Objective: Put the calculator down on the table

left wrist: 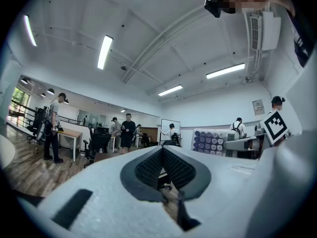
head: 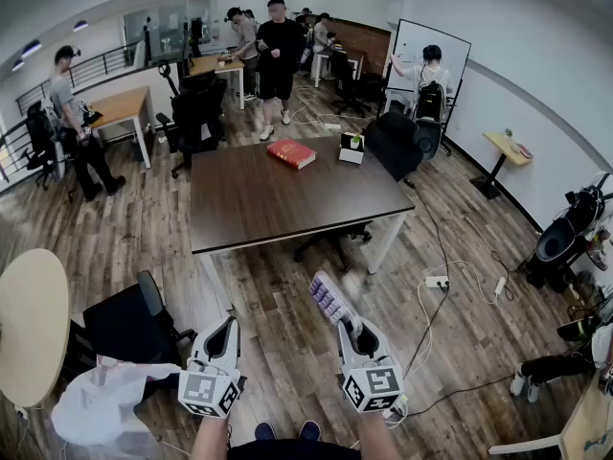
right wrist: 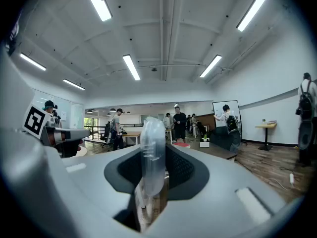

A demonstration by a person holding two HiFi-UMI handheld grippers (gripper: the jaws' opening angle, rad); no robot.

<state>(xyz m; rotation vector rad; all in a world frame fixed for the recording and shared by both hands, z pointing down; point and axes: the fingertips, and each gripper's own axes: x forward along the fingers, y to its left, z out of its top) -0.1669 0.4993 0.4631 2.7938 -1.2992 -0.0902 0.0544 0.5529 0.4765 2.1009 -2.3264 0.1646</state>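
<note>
A white calculator (head: 330, 298) with purple round keys sticks up and forward out of my right gripper (head: 347, 326), which is shut on its lower end. In the right gripper view the calculator (right wrist: 152, 150) stands edge-on between the pads. The left gripper view shows the calculator's (left wrist: 210, 143) key face off to the right. My left gripper (head: 225, 329) is beside the right one, shut and with nothing in it (left wrist: 166, 171). Both grippers hover over the wooden floor, short of the dark brown table (head: 278, 204) ahead.
On the table's far end lie a red book (head: 291, 152) and a small white box with a plant (head: 351, 149). A black office chair (head: 129, 326), a white bag (head: 101, 405) and a round pale table (head: 29, 326) are at left. Cables and a power strip (head: 438, 281) lie at right. People stand beyond.
</note>
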